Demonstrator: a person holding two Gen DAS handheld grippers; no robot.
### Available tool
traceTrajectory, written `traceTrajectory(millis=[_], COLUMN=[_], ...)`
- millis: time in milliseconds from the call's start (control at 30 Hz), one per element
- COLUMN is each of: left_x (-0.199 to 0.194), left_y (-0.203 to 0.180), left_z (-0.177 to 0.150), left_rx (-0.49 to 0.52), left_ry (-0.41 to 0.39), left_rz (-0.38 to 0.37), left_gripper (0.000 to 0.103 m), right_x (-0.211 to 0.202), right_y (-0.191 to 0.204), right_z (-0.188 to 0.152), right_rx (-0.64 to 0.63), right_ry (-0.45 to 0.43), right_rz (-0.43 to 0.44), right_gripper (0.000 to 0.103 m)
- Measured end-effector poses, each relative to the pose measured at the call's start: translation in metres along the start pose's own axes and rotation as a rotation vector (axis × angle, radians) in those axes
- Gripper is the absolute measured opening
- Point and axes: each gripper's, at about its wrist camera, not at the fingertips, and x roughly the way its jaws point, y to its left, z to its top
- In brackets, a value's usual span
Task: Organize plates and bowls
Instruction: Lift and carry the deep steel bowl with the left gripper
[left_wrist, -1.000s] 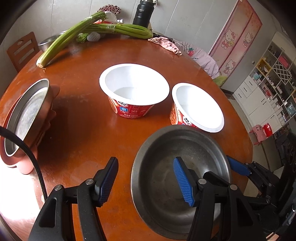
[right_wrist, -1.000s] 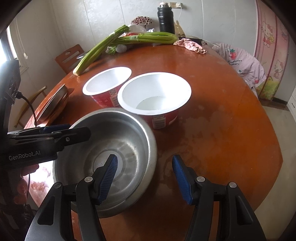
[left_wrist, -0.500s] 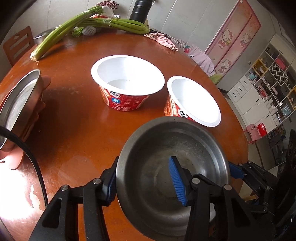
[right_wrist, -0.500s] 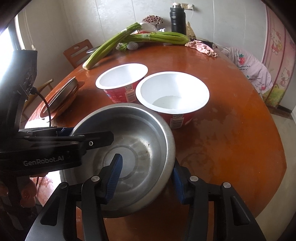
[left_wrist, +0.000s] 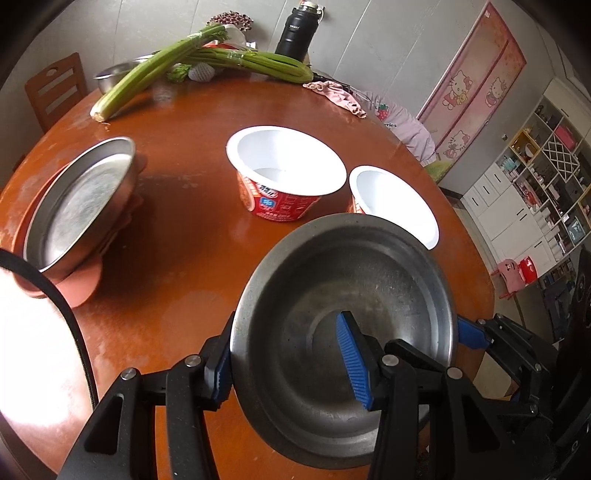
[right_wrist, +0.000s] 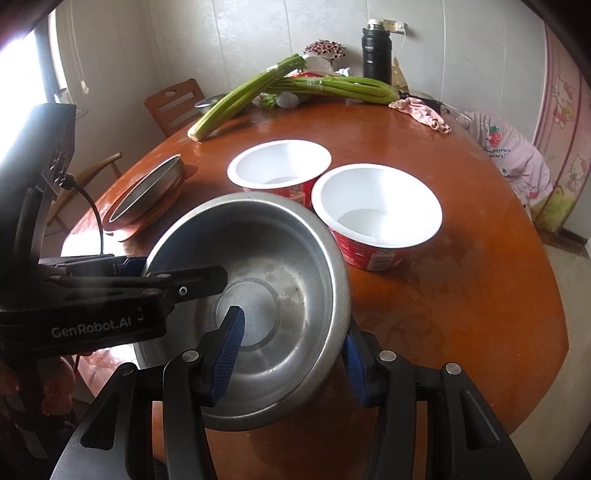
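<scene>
A steel bowl (left_wrist: 343, 295) (right_wrist: 266, 273) is lifted off the round wooden table, tilted, held by both grippers. My left gripper (left_wrist: 288, 365) straddles the bowl's left rim, one finger outside, one inside. My right gripper (right_wrist: 291, 350) straddles its right rim the same way. Two white-and-red paper bowls (left_wrist: 284, 173) (left_wrist: 395, 206) stand upright behind it; they also show in the right wrist view (right_wrist: 280, 166) (right_wrist: 376, 206). A steel plate (left_wrist: 77, 199) (right_wrist: 147, 192) rests tilted on pink plates at the left.
Long green celery stalks (left_wrist: 192, 62) (right_wrist: 295, 88), a black flask (left_wrist: 297, 31) (right_wrist: 376, 48), a pink cloth (left_wrist: 336, 96) and a small steel bowl (left_wrist: 114, 74) lie at the table's far side. A wooden chair (right_wrist: 173, 107) stands behind the table. Shelves (left_wrist: 535, 184) stand at the right.
Both grippers closed onto the steel bowl's opposite rims and raised it from the table; it now tilts and hides part of the nearer paper bowl.
</scene>
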Motion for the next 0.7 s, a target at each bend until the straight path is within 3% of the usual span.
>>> traceTrajectory(millis=[333,700], left_x=[-0.014,-0.009], left_y=[0.020,0.028], left_z=[-0.010,-0.016], left_rx=[-0.032,-0.046], left_ry=[-0.014,-0.004], left_rz=[0.038,0.030], left_gripper=[0.051,0.051], right_x=[0.004,0.014], right_y=[0.024,0.033], right_z=[-0.001,-0.003], right_rx=[-0.039,-0.033], right_ry=[0.012,0.038], right_rz=[0.030,0.034], right_gripper=[0.054,0.054])
